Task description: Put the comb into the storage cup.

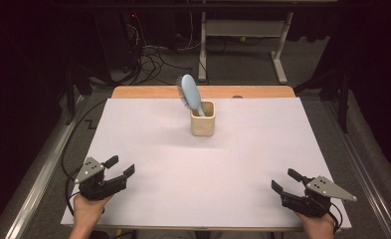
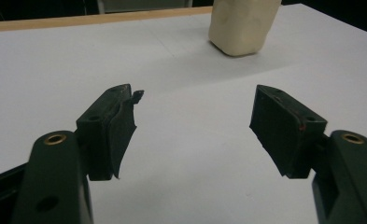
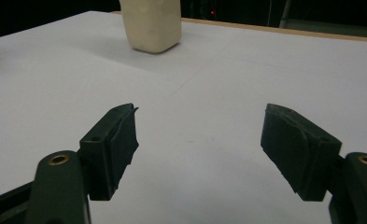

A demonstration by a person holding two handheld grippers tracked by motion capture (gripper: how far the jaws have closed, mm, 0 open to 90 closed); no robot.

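A light blue hairbrush [image 1: 189, 93] stands head-up in a cream square holder [image 1: 203, 119] near the table's far middle, leaning left. My left gripper [image 1: 121, 166] rests at the near left of the white table sheet [image 1: 183, 164], open with nothing between its jaws. My right gripper [image 1: 285, 180] rests at the near right, also open and empty. In the left gripper view the holder [image 2: 243, 25] sits ahead and to the right of the gripper [image 2: 194, 122]. In the right gripper view the holder [image 3: 151, 24] is ahead and to the left of the gripper [image 3: 199, 144].
The sheet covers a wooden table whose bare far edge [image 1: 148, 91] shows. Beyond it are floor cables [image 1: 150, 59] and a white desk frame [image 1: 277, 50]. Metal rails [image 1: 39, 179] run along both sides of the table.
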